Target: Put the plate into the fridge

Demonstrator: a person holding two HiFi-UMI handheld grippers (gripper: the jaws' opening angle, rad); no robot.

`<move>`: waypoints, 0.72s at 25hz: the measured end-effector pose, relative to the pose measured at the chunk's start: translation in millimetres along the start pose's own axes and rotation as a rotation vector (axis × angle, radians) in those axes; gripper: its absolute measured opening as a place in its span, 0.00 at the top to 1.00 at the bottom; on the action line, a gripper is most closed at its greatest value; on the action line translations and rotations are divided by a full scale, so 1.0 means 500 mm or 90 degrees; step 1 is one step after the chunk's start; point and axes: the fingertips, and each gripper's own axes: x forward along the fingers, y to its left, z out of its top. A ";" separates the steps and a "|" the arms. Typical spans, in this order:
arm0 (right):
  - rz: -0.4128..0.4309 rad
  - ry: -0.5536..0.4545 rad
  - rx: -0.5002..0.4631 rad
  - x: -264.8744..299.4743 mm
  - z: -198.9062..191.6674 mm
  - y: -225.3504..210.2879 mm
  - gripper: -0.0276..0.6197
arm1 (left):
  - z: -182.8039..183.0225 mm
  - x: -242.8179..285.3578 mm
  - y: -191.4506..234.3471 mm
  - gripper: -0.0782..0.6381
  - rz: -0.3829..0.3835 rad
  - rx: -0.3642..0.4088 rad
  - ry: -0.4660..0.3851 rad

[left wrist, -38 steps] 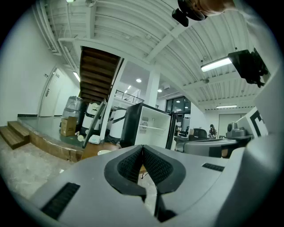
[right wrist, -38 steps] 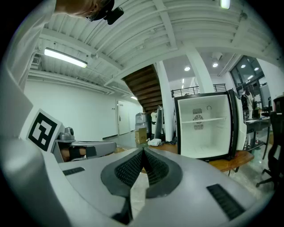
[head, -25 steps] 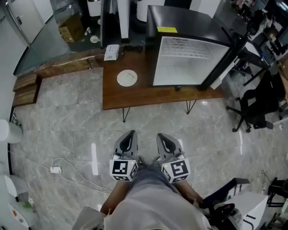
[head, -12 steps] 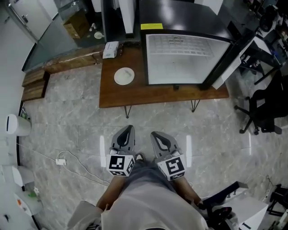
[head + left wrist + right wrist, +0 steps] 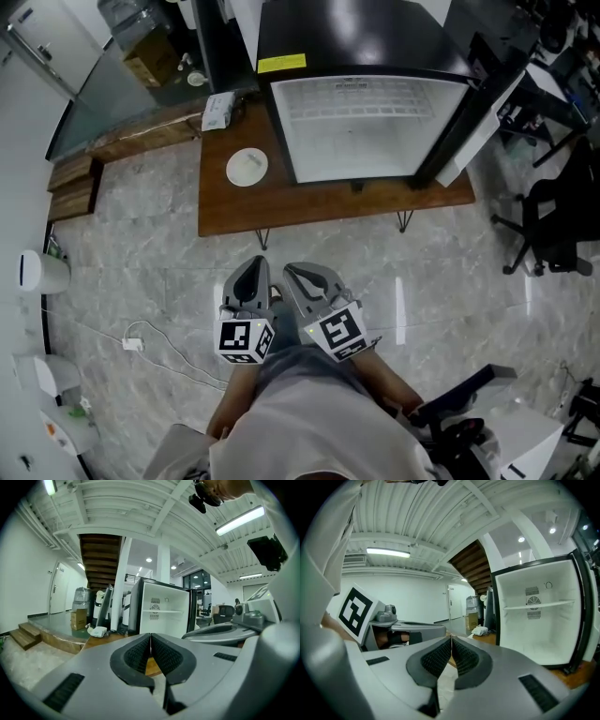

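The plate lies flat on the desk, just beside the left wall of the fridge, whose door stands wide open. The person stands on the floor in front of the desk, well apart from it. Both tools are empty: the left hand-held gripper has its jaws pressed together with nothing between them, and the right hand-held gripper is closed the same way.

The trouble I'd expect comes at the pick-up. A plate lying flat offers only a thin rim, so jaws that open late or come in too high would likely shove it along the wood — towards the fridge wall or the desk's front edge — rather than take hold. Pinched at one side only, it could tip and slide out on the way across. The fridge sits on the same desk, so the plate has to clear the bottom lip of the opening — a knock there might jar it loose.
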 end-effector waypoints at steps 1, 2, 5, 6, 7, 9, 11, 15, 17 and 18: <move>-0.006 0.005 -0.005 0.026 0.001 -0.005 0.93 | 0.004 0.016 0.013 0.86 -0.006 0.002 -0.005; -0.015 0.012 -0.007 0.056 0.001 -0.012 0.93 | 0.006 0.032 0.034 0.86 -0.009 0.006 -0.008; -0.040 0.028 -0.004 0.169 0.001 -0.033 0.93 | 0.001 0.082 0.136 0.86 -0.013 0.008 -0.005; -0.046 0.033 -0.004 0.215 0.004 -0.040 0.93 | -0.002 0.103 0.179 0.86 -0.015 0.004 -0.003; -0.051 0.038 -0.004 0.264 0.008 -0.048 0.93 | -0.001 0.127 0.224 0.86 -0.019 0.001 -0.001; -0.066 0.048 -0.003 0.369 0.026 -0.067 0.93 | 0.011 0.186 0.312 0.86 -0.033 -0.004 0.003; -0.084 0.055 0.000 0.472 0.050 -0.085 0.93 | 0.032 0.243 0.395 0.86 -0.056 -0.006 0.009; -0.118 0.074 0.001 0.690 0.088 -0.106 0.93 | 0.073 0.344 0.582 0.86 -0.097 -0.007 0.021; -0.133 0.079 0.012 0.798 0.100 -0.123 0.93 | 0.087 0.397 0.682 0.86 -0.108 -0.002 0.023; -0.139 0.079 0.021 0.849 0.100 -0.132 0.93 | 0.087 0.424 0.732 0.86 -0.110 0.001 0.026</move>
